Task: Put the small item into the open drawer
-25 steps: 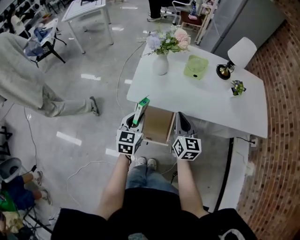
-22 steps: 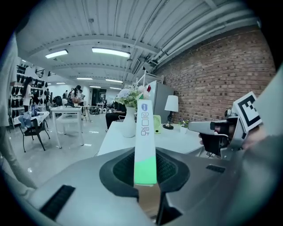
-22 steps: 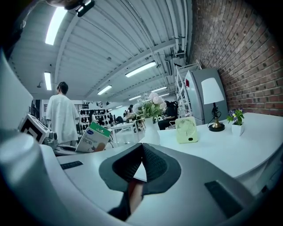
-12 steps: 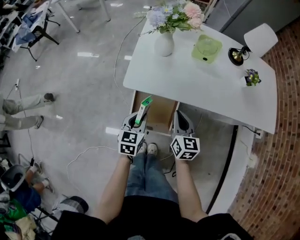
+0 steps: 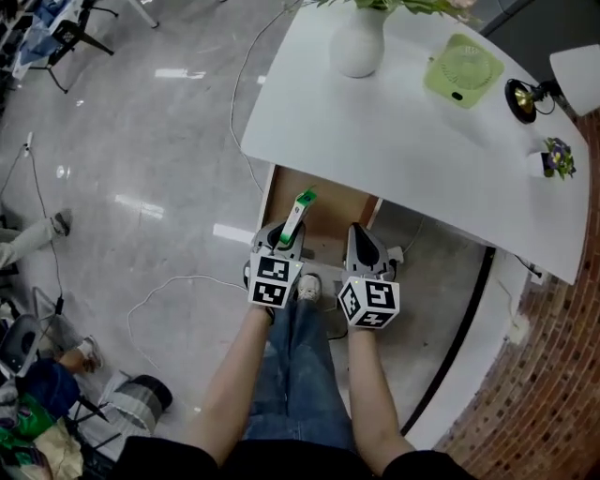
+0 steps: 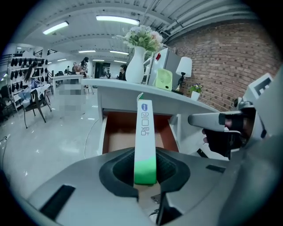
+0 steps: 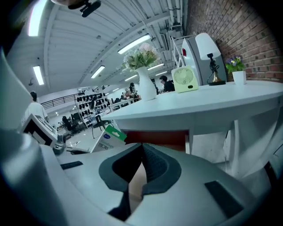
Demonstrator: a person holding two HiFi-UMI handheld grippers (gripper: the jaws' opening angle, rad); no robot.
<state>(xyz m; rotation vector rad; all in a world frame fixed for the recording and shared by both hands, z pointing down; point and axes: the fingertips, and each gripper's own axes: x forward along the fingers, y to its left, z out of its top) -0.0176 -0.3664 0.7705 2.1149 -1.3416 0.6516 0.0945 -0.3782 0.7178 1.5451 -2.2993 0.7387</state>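
- One box [image 6: 145, 132] sits clenched in our left gripper [image 6: 145, 171], green end in, pointing lengthwise at the open drawer [image 6: 118, 137].
- Our right gripper [image 7: 142, 152] is closed, empty.

flowers [image 5: 412, 5]: cut off by top edge
drawer [image 5: 337, 214]: rear hidden under table [image 5: 394, 141]
lamp [image 5: 574, 67]: cut off at right edge

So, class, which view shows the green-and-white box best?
The left gripper view: the box sits large at centre, clamped in the left gripper, print facing us. The head view shows it small from above; the right gripper view catches only one end.
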